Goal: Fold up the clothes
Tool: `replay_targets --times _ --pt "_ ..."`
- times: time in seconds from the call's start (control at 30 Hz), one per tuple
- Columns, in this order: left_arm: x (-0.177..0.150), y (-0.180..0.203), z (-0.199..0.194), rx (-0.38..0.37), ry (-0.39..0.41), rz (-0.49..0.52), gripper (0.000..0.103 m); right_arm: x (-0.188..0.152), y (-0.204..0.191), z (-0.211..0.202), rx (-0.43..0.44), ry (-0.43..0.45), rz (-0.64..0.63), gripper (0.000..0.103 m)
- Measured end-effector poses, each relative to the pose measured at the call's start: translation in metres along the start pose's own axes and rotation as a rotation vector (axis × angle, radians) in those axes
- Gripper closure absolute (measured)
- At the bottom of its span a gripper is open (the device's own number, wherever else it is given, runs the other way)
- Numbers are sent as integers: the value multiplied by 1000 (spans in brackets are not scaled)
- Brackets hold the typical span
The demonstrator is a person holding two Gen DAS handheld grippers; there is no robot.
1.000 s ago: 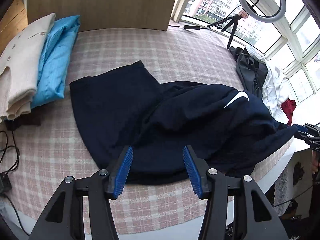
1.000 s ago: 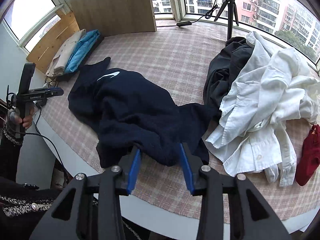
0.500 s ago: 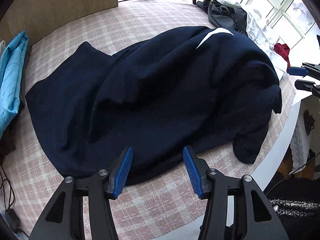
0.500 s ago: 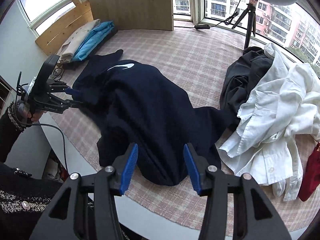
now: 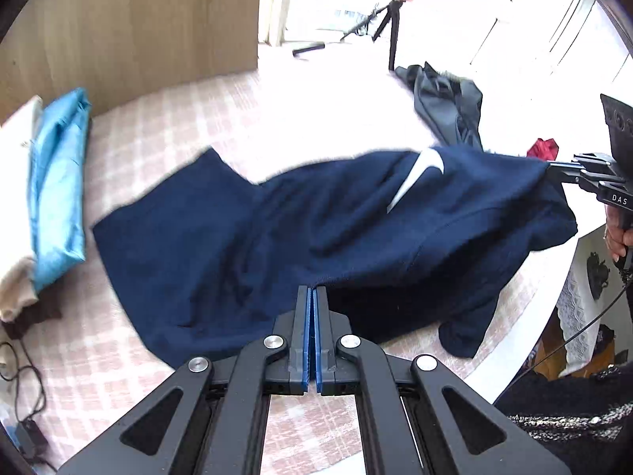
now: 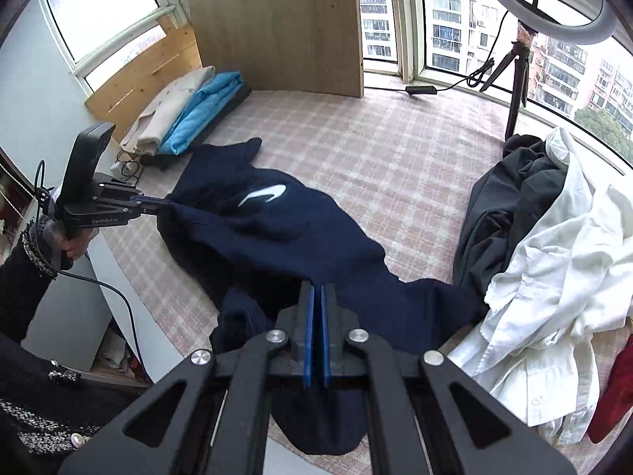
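A navy sweatshirt [image 5: 277,229] with a white swoosh lies crumpled on the pink checked tabletop [image 5: 166,126]. My left gripper [image 5: 314,291] has its jaws closing tight on the sweatshirt's near edge, with the blue pads pressed on the cloth. The right wrist view shows the same left gripper [image 6: 160,202] pinching the sweatshirt [image 6: 300,237] at its left end. My right gripper [image 6: 316,287] is likewise closing on a fold of navy cloth. From the left wrist view, that right gripper [image 5: 552,166] holds the garment's right end lifted off the table.
Folded blue [image 6: 205,111] and cream [image 6: 170,114] garments are stacked at the far left by a wooden board [image 6: 277,27]. A heap of white shirt [image 6: 554,257], dark grey cloth [image 6: 506,206] and red cloth [image 6: 617,396] fills the right. A ring-light tripod [image 6: 518,79] stands behind.
Both grippers went from open to shut on the navy sweatshirt. The cloth is now pulled up and stretched between them, and both hands have risen a little.
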State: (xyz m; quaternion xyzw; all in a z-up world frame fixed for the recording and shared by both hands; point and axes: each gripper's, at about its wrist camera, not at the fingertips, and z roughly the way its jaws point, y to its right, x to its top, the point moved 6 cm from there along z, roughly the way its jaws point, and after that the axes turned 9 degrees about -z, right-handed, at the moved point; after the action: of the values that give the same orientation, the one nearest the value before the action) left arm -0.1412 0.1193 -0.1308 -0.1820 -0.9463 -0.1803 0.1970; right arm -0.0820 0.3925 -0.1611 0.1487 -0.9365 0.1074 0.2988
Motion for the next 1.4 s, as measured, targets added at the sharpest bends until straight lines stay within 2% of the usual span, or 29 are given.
replay_targets --times 0.1,0.13,0.2,0.27,0.3,0.37,0.43,0.5,0.53,0.67,0.73,0.77,0.8,0.87,1.0,1.07,1.1,1.13,1.17,1.23,1.3,1.33,1.4 --pt "49 -10 -34 -33 93 -22 102 45 13 -22 -11 95 -14 101" --pt "66 -11 -35 -23 114 -14 102 60 24 -19 -46 110 -22 101" --pt "102 -13 -18 -18 126 -11 102 90 47 -9 -132 129 -38 101" --pt "135 -20 20 -14 82 -10 102 107 75 23 -244 47 -13 100" --pt "143 -21 38 13 51 1 102 109 79 37 -200 2 8 100" --pt "152 -23 67 46 -3 15 102 99 61 46 -72 -16 6 98" --pt "151 -23 81 29 -37 24 102 78 29 46 -39 -49 -53 82" --pt "147 -22 82 16 -37 43 102 51 -1 47 -7 -93 -88 41" --pt "144 -22 82 10 -38 50 102 37 -16 48 10 -116 -102 39" --pt "140 -29 77 -1 -42 49 102 -8 -43 68 -1 -227 -174 39" --pt "140 -36 73 -9 -39 43 102 -25 -46 80 -10 -279 -200 50" --pt "140 -38 72 -13 -39 40 102 -29 -42 87 9 -301 -186 84" --pt "140 -40 69 -13 -37 40 102 -29 -38 90 25 -312 -162 100" --pt "140 -45 64 -5 -33 41 102 -17 -23 86 25 -280 -119 101" --pt "148 -45 59 -36 -24 42 102 26 23 58 -4 -138 -11 101" --pt "158 -44 67 -35 -25 52 101 46 56 48 -45 -76 35 101" --pt "162 -43 71 -35 -25 57 101 55 75 48 -97 -58 47 101" --pt "166 -44 80 -46 -42 58 100 58 95 56 -146 -82 62 101" --pt "169 -45 92 -42 -70 59 94 59 115 66 -190 -118 79 98" --pt "171 -50 107 24 -105 73 94 53 139 82 -213 -201 151 97" --pt "169 -59 104 42 -97 81 90 51 140 76 -187 -178 167 92" --pt "167 -64 98 31 -88 80 88 49 136 69 -183 -159 151 84" --pt "157 -69 86 15 -81 106 88 46 127 57 -180 -131 110 59"
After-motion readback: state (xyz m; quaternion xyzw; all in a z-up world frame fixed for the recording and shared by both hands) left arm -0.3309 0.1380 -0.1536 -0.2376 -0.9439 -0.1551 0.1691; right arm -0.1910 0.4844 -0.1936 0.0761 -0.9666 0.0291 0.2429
